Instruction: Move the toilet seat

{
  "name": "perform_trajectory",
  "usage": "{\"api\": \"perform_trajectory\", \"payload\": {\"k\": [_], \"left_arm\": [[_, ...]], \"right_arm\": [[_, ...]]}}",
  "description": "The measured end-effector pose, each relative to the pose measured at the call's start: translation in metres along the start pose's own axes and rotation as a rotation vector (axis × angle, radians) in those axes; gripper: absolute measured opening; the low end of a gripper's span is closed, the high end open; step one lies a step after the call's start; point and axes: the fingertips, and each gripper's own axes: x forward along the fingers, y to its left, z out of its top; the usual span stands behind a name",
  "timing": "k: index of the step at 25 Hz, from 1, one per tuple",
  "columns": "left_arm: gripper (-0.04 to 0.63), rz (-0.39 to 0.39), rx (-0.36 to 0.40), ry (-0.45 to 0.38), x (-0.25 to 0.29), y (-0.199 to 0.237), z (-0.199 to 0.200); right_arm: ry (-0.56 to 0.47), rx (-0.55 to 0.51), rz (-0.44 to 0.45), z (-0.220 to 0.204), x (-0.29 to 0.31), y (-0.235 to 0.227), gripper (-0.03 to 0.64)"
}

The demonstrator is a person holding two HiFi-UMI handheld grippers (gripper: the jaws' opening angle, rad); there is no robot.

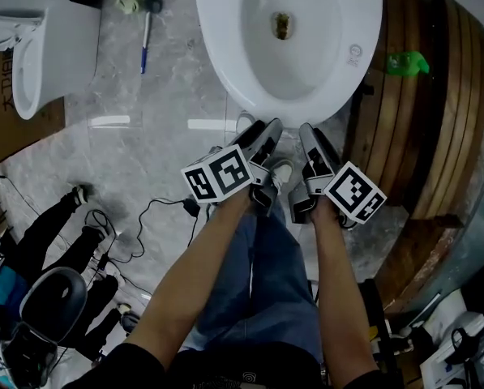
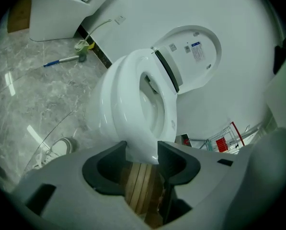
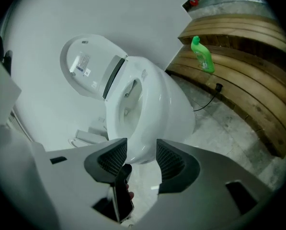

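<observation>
The toilet seat (image 1: pixel 221 47) lies flat on the bowl at twelve o'clock in the head view, with the lid (image 2: pixel 190 56) raised behind it. At the seat's six o'clock sit the left gripper (image 1: pixel 267 130) and the right gripper (image 1: pixel 313 132) — both released, jaws spread, with the seat's front rim showing between them.

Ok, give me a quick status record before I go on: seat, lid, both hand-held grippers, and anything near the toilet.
toilet seat: down on the bowl
lid: raised upright
left hand-held gripper: open, at the seat's front edge, holding nothing
right hand-held gripper: open, beside the left one, holding nothing
contact with seat: cannot tell
nearby: green bottle on wooden boards; second toilet at left
</observation>
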Motion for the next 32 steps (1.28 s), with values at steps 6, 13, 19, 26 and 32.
{"api": "perform_trajectory", "payload": {"k": [6, 13, 19, 26, 32], "left_arm": [[0.196, -0.029, -0.021, 0.0, 0.004, 0.01, 0.001], [0.201, -0.095, -0.07, -0.001, 0.014, 0.01, 0.007], [0.195, -0.14, -0.096, -0.01, 0.013, 0.013, 0.008], [0.177, -0.17, -0.132, -0.009, 0.005, 0.006, 0.009], [0.167, -0.186, -0.162, -0.015, -0.012, -0.015, 0.012]], "right_arm": [[-0.02, 0.068, 0.022, 0.004, 0.01, -0.008, 0.181], [0.001, 0.121, -0.039, 0.0, 0.013, -0.025, 0.181], [-0.001, 0.129, 0.08, 0.003, 0.021, -0.023, 0.184], [-0.017, 0.108, 0.033, 0.004, 0.01, -0.024, 0.183], [-0.07, 0.157, 0.087, 0.01, -0.005, 0.0, 0.181]]}}
